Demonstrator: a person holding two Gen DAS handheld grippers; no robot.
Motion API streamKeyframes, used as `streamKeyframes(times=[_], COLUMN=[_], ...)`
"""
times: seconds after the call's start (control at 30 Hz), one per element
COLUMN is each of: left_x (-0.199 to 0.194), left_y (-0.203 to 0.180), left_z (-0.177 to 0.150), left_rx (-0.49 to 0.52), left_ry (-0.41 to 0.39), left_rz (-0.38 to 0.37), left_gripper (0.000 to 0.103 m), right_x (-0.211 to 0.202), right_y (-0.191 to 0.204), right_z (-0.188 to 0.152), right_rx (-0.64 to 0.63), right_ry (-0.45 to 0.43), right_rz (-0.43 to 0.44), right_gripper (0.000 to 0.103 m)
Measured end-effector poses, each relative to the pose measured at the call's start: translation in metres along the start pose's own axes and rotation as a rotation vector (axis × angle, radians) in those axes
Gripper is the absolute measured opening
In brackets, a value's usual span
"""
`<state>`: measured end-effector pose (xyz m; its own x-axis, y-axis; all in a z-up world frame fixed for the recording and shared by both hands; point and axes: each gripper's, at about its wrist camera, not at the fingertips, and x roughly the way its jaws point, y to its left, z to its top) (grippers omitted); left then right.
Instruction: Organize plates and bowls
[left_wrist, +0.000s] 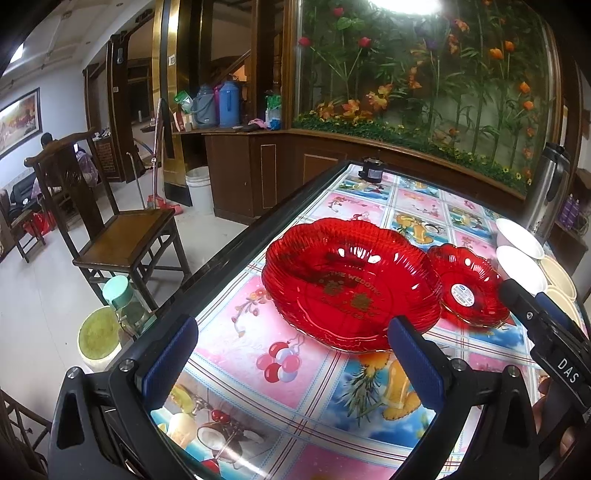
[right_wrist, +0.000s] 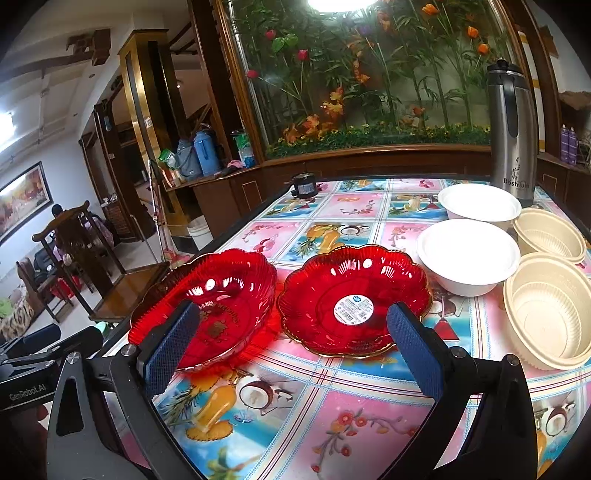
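Observation:
Two red scalloped glass plates sit side by side on the table. The large plate (left_wrist: 351, 280) (right_wrist: 218, 295) has gold lettering; the smaller plate (left_wrist: 467, 291) (right_wrist: 351, 295) carries a white sticker. To their right stand two white bowls (right_wrist: 469, 254) (right_wrist: 480, 203) and two cream bowls (right_wrist: 550, 310) (right_wrist: 550, 232). My left gripper (left_wrist: 291, 332) is open, just short of the large plate's near rim, holding nothing. My right gripper (right_wrist: 293, 314) is open too, low over the table in front of both plates, its right finger overlapping the small plate's rim.
A steel thermos (right_wrist: 511, 133) stands at the back right behind the bowls. A small black device (right_wrist: 304, 188) sits at the table's far edge. A wooden chair (left_wrist: 122, 229) and a stool with a green bottle (left_wrist: 123, 306) stand off the left edge.

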<state>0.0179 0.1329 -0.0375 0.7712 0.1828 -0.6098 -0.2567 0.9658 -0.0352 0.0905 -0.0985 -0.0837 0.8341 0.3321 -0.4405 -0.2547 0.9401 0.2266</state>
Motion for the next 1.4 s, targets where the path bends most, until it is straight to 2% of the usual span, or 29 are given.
streamKeyframes(times=[0.17,0.33,0.47,0.63,0.73,0.83,0.93,1.1,1.13,1.23,1.3,1.37,1.4], left_x=[0.006,0.016,0.027,0.054,0.072,0.088,0.102,0.125,0.129,0.134,0.134,0.135,0.135], left_y=[0.005,0.015,0.024,0.049,0.066,0.073,0.070,0.054,0.051,0.049,0.050,0.050,0.050], left_z=[0.000,0.001,0.008,0.028,0.039,0.044,0.045,0.040,0.038,0.033,0.033,0.033,0.032], left_rx=[-0.007,-0.021,-0.031,-0.098,-0.176,-0.239,-0.271,-0.230,-0.222,-0.214,-0.210,-0.199,-0.188], left_ry=[0.009,0.020,0.040,0.168,0.249,0.309,0.360,0.424,0.438,0.461,0.449,0.440,0.434], left_rz=[0.000,-0.001,-0.005,-0.027,-0.073,-0.114,-0.135,-0.108,-0.110,-0.118,-0.110,-0.098,-0.087], left_gripper=[0.103,0.103,0.103,0.103,0.103,0.102,0.102,0.101,0.100,0.087,0.067,0.055,0.047], right_x=[0.003,0.013,0.024,0.059,0.072,0.081,0.089,0.105,0.109,0.119,0.122,0.128,0.131], right_y=[-0.003,-0.006,-0.005,0.000,0.000,0.002,0.007,0.008,0.007,0.012,0.013,0.016,0.016], right_z=[-0.003,-0.004,-0.005,-0.014,-0.019,-0.019,-0.018,-0.021,-0.023,-0.023,-0.025,-0.029,-0.032], right_rx=[0.043,0.100,0.204,0.369,0.444,0.522,0.535,0.606,0.606,0.600,0.599,0.593,0.593], right_ry=[0.018,0.086,0.162,0.326,0.384,0.412,0.416,0.446,0.449,0.458,0.465,0.487,0.493], right_rz=[0.028,0.057,0.119,0.164,0.157,0.194,0.169,0.176,0.173,0.197,0.205,0.227,0.232], right_gripper=[0.103,0.103,0.103,0.099,0.098,0.098,0.098,0.098,0.098,0.086,0.079,0.056,0.050])
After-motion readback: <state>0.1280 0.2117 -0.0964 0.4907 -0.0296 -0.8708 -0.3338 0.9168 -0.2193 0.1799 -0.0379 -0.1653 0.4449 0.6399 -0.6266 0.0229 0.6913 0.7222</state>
